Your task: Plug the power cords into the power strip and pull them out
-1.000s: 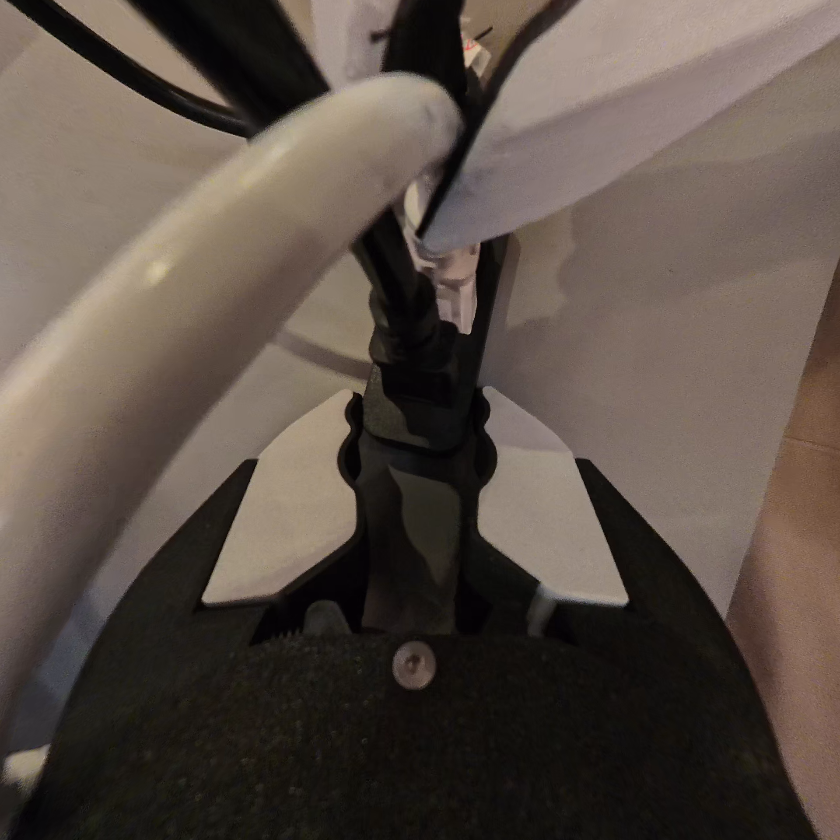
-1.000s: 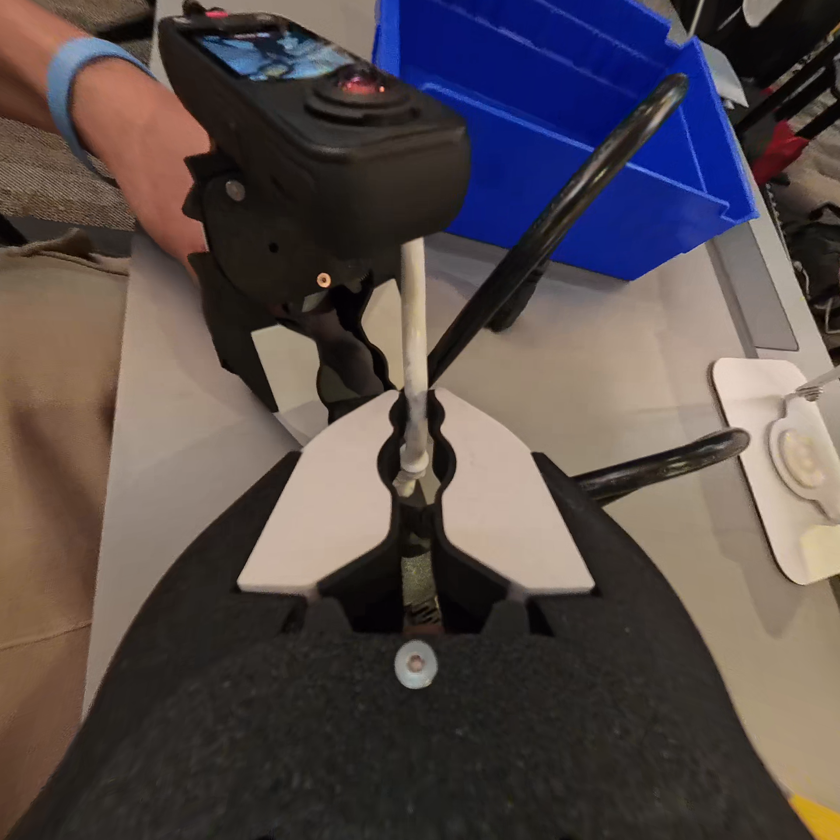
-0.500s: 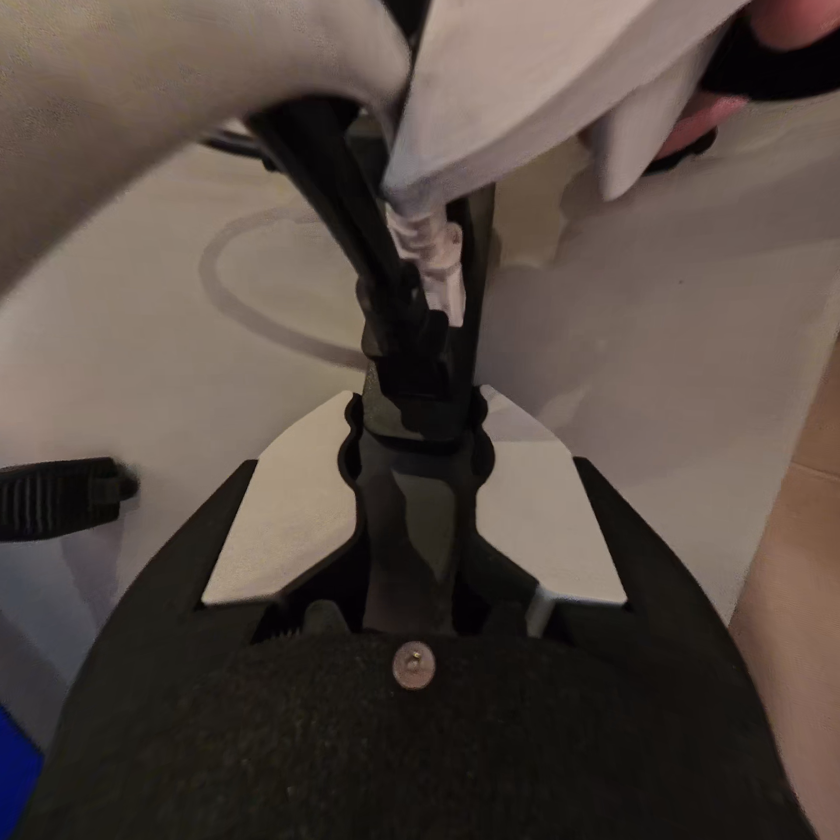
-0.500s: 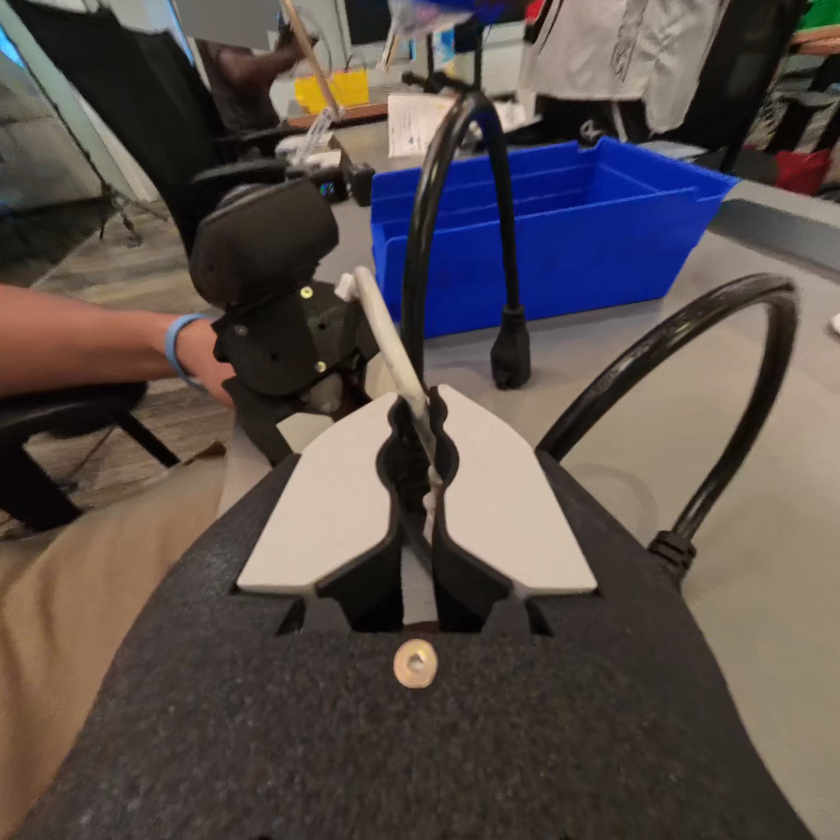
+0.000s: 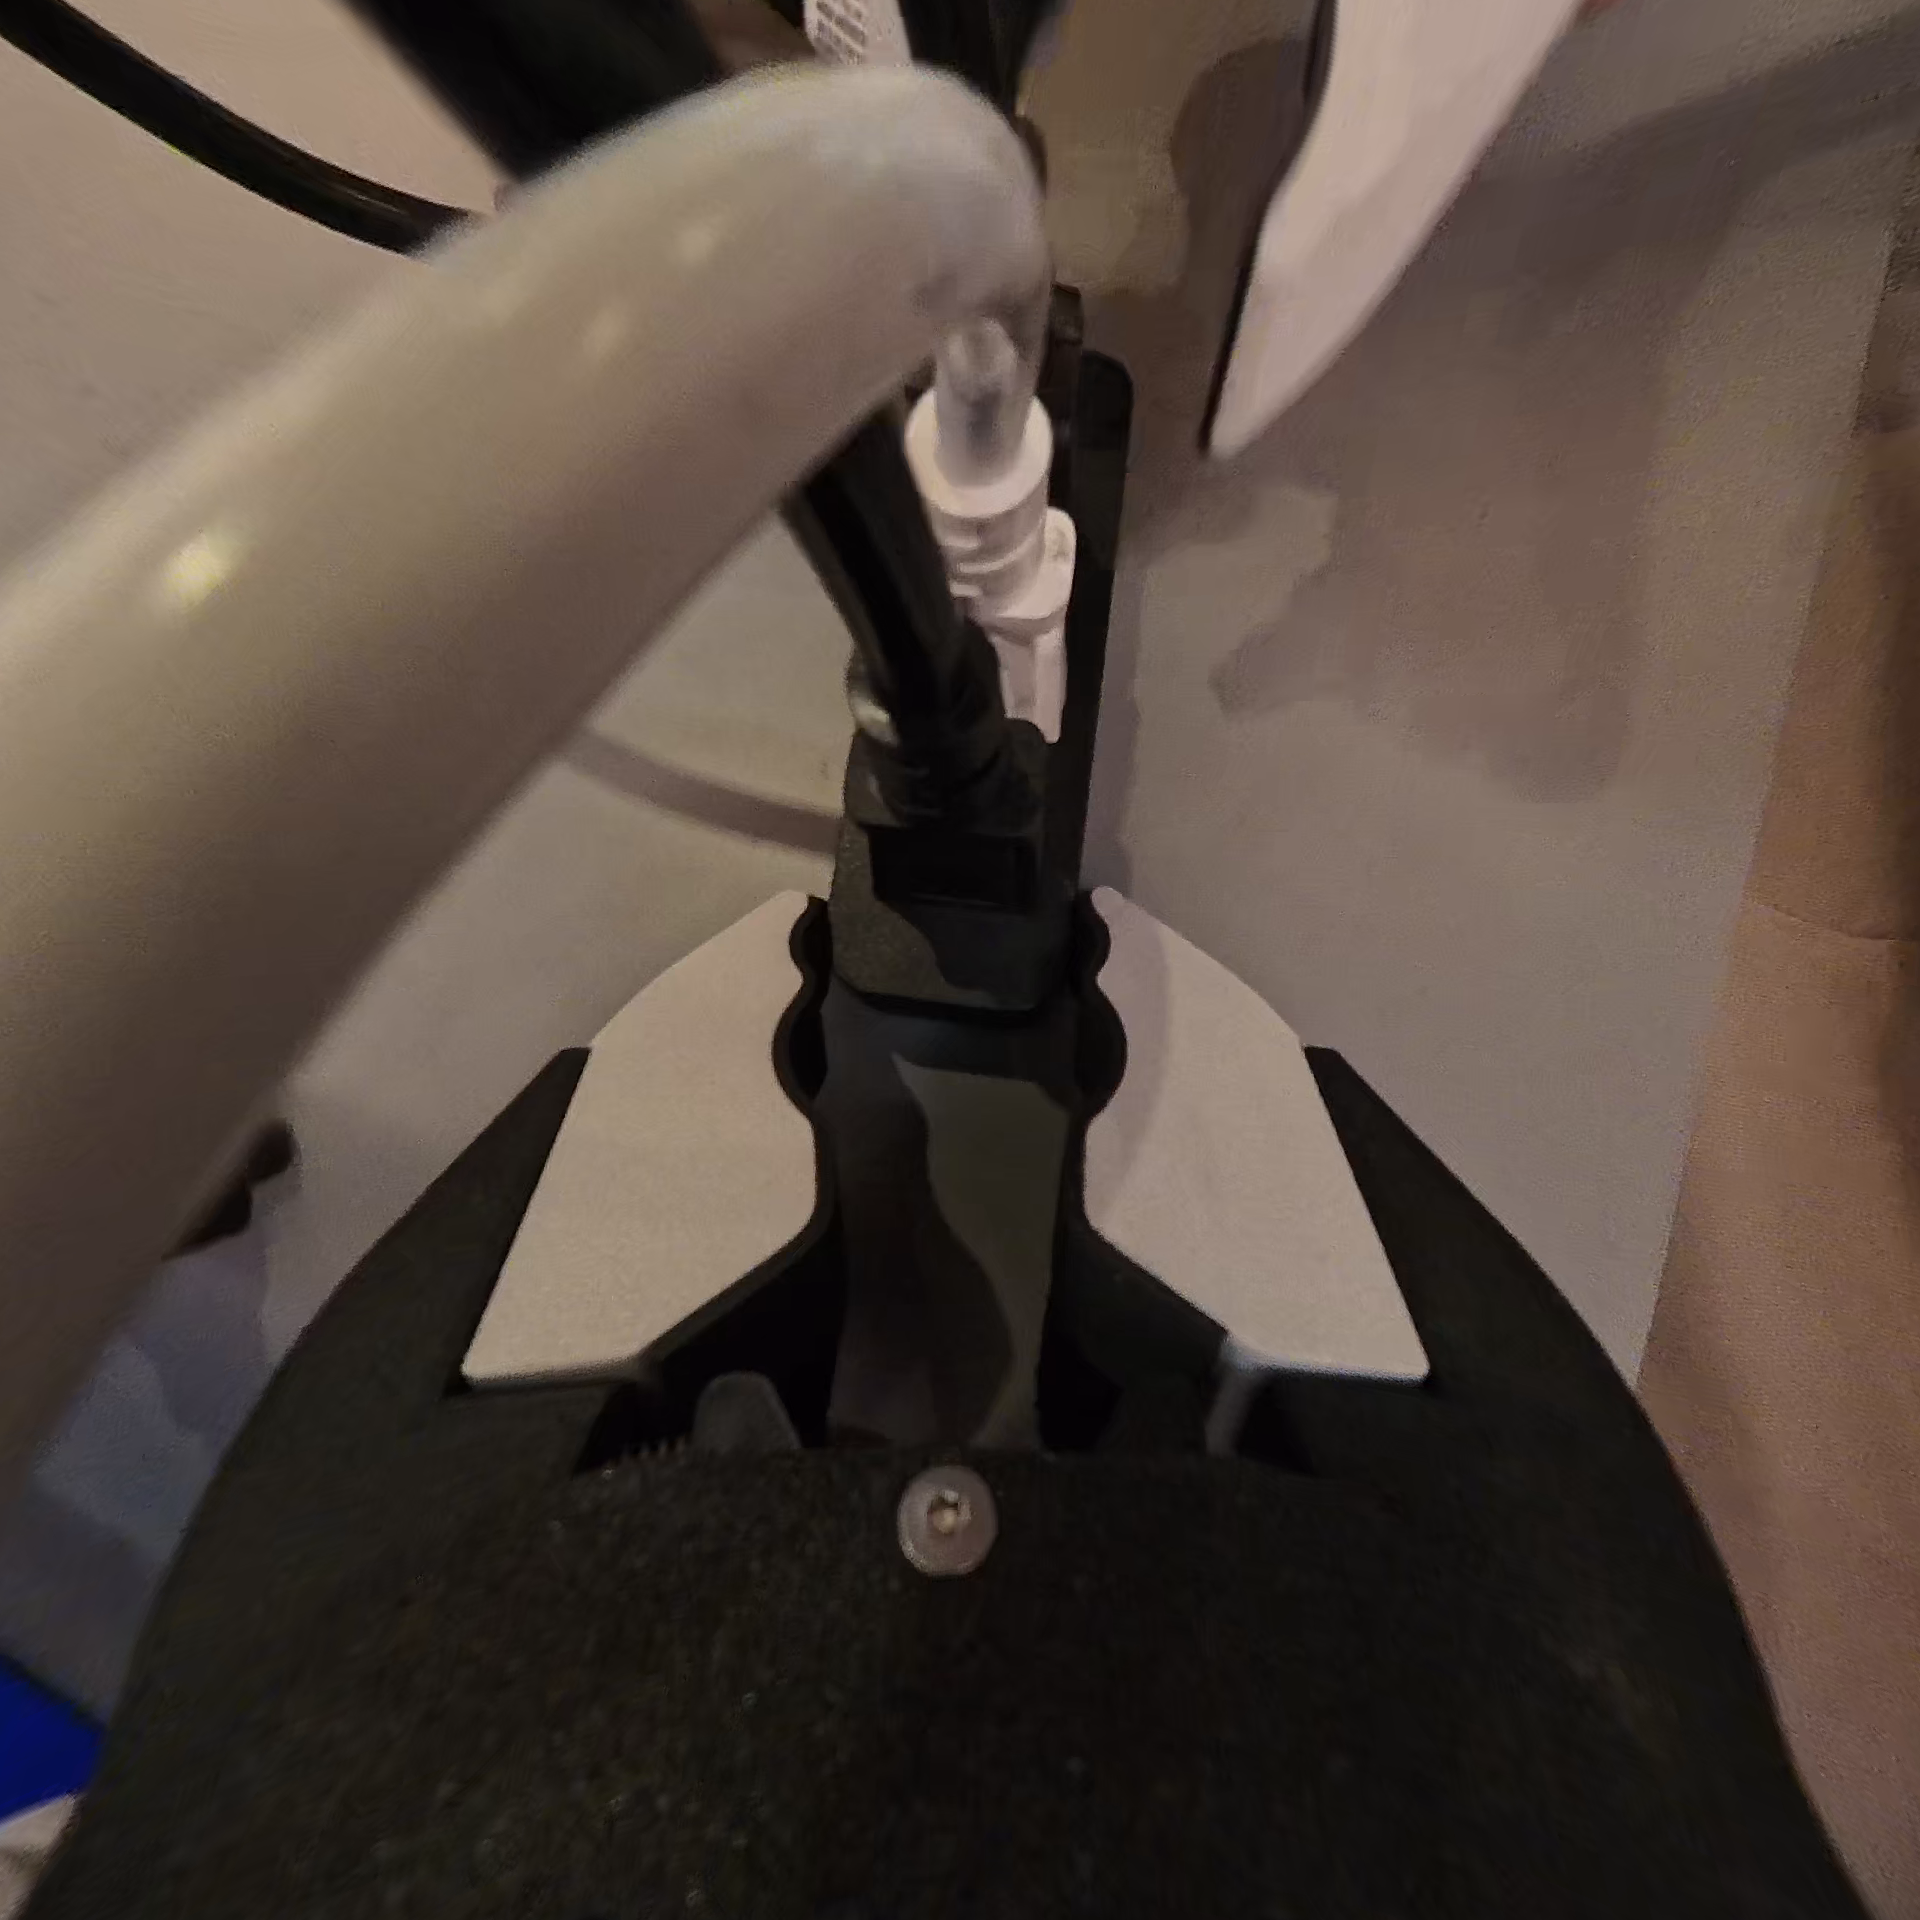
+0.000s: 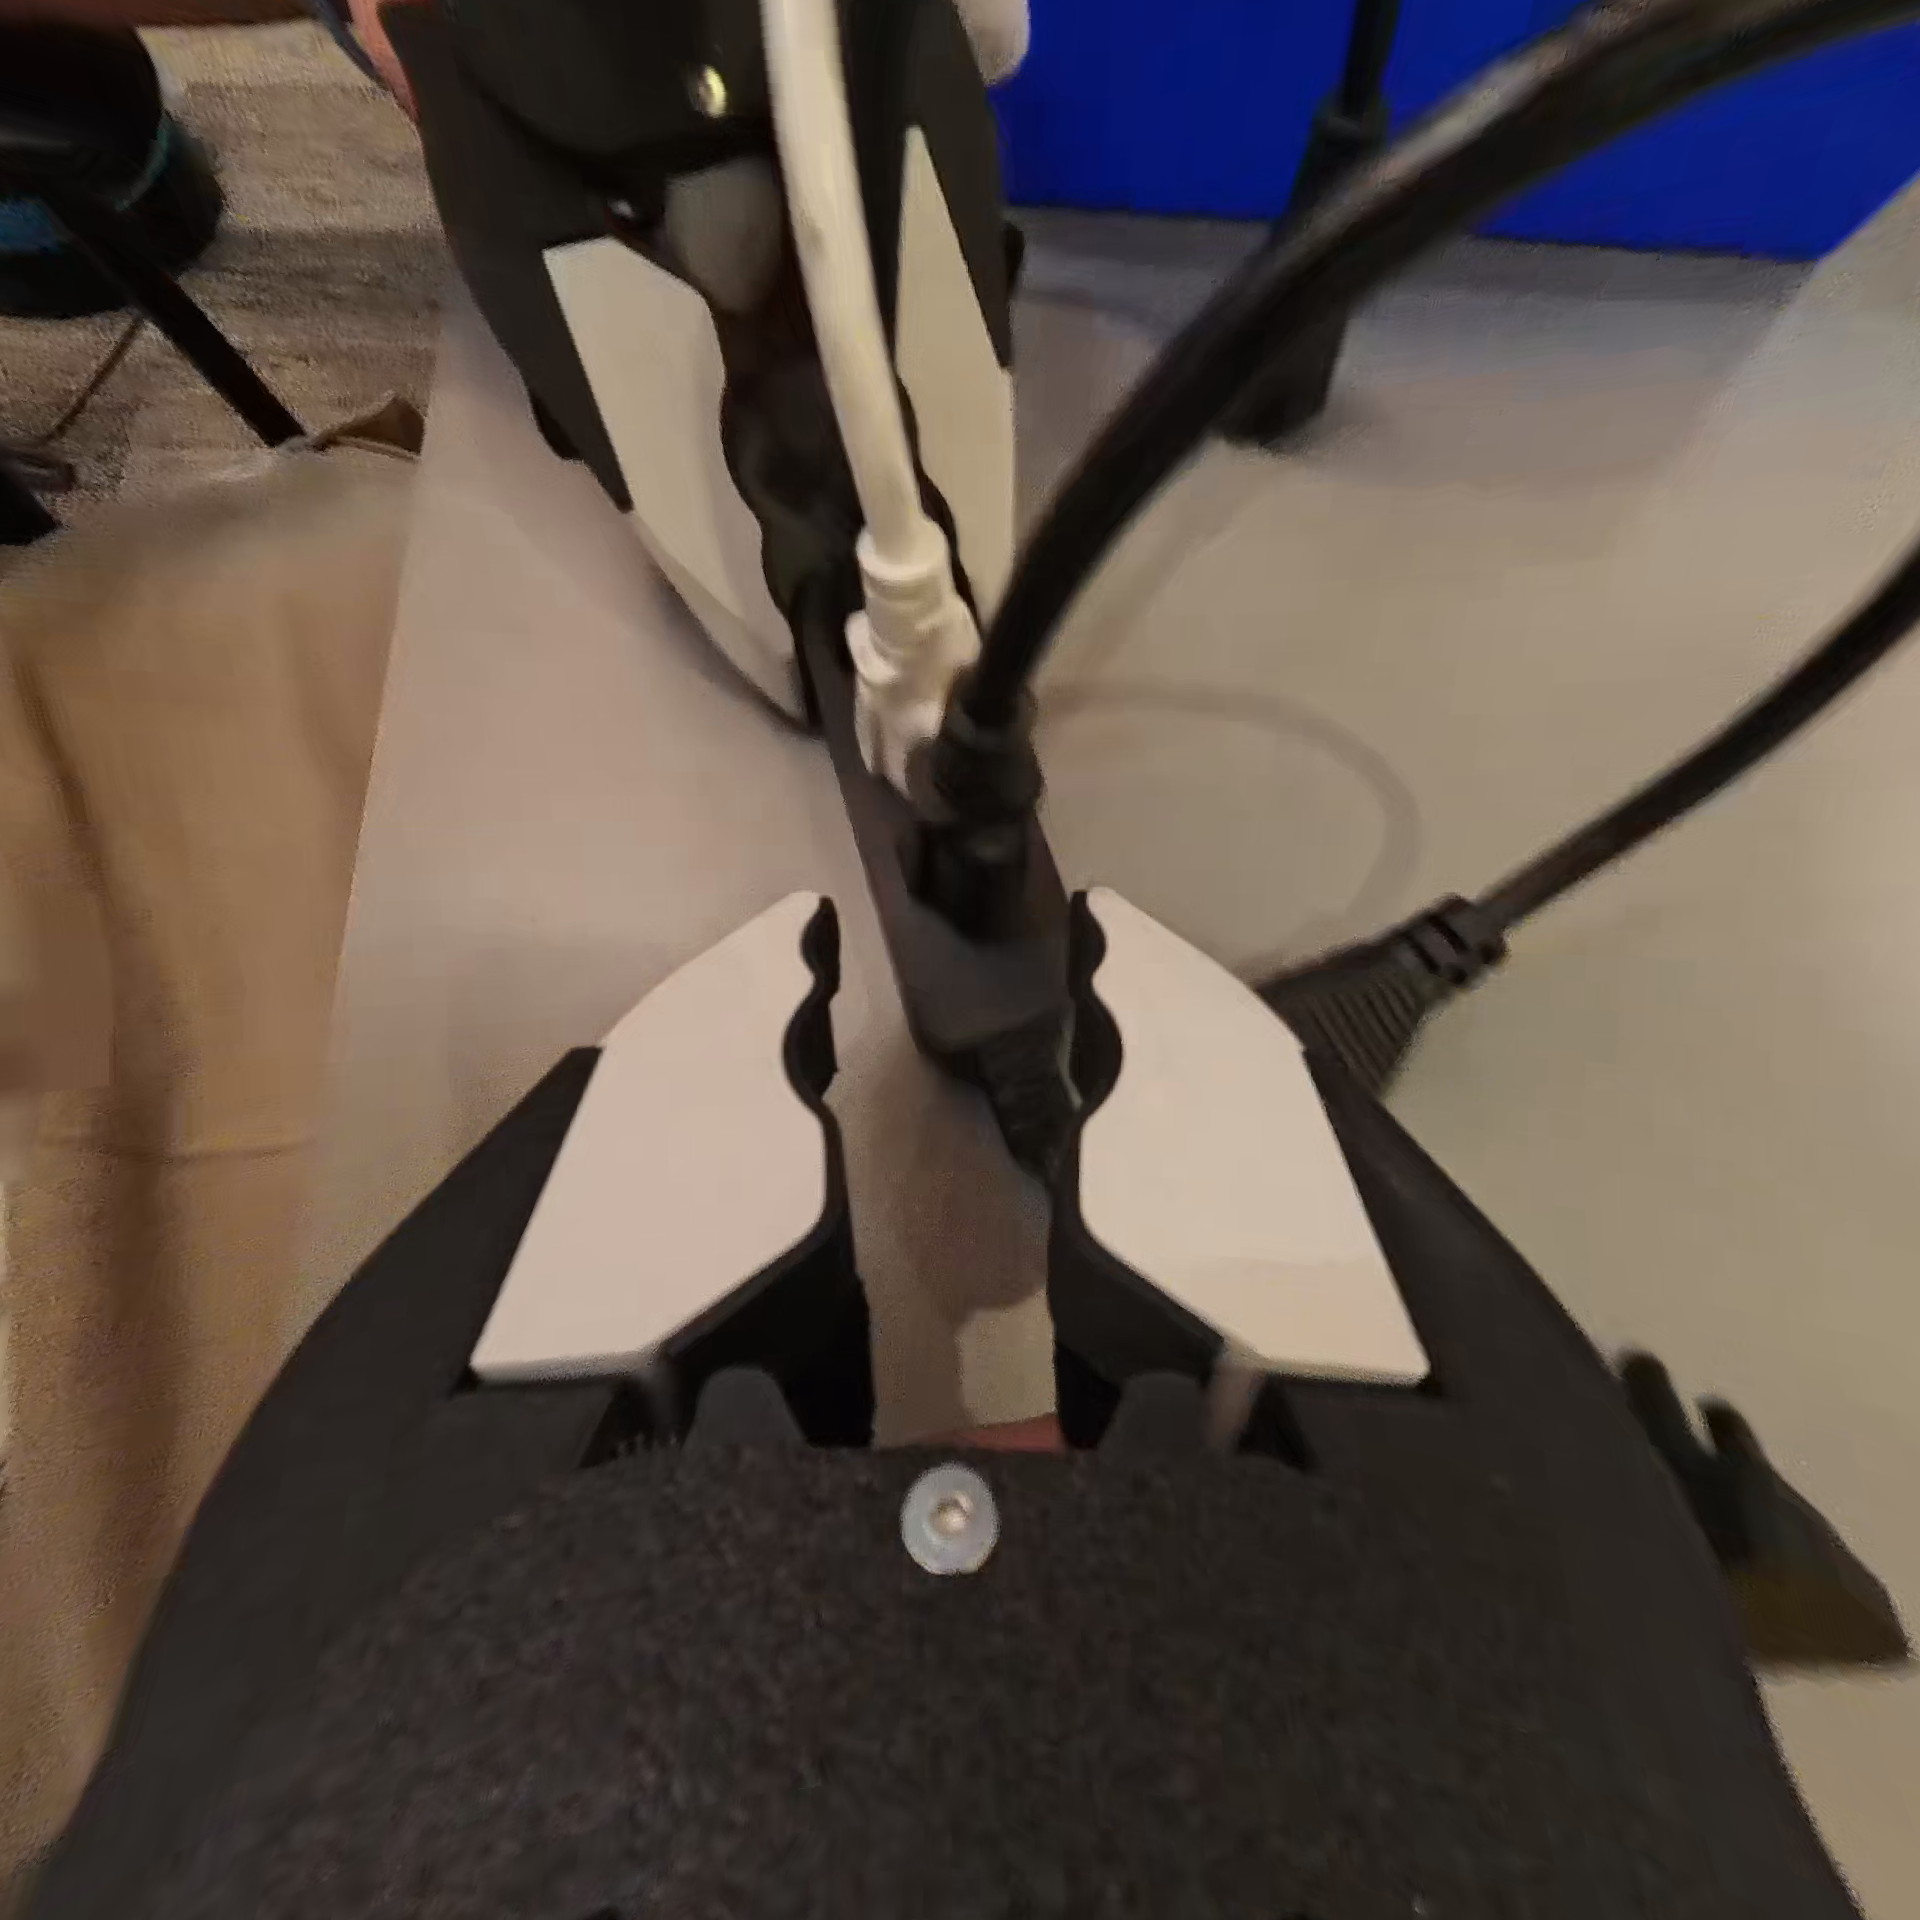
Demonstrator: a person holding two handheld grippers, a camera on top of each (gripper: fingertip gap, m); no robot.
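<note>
Left wrist view checked first. Found left gripper [image 5: 961, 914] pressed shut on the black power strip [image 5: 1091, 582], held edge-on between both fingers and running straight ahead from the tips. Noted black plug [image 5: 935, 790] seated just ahead of the fingertips, white plug [image 5: 997, 520] seated directly beyond it, white cord [image 5: 416, 468] arching up and back over the left finger.

Right wrist view checked next. Found right gripper [image 6: 951, 914] spread wide and gripping nothing. Noted the opposite end of the strip lying in the gap, close against the right finger, well apart from the left finger. Could not tell whether touching. Noted a loose black plug [image 6: 1371, 987] on the table [image 6: 1558, 727] just outside the right finger.

Judged step: two cords in, pull-out phase or a further insertion due; cannot tell which.

For pull-out, advise advancing the right gripper to the nearer black plug, closing on its body rather than its cord, and drawing straight out along the prongs against the left gripper's hold.

Pose: grippers facing each other along the strip, right one pitched down toward the table.
</note>
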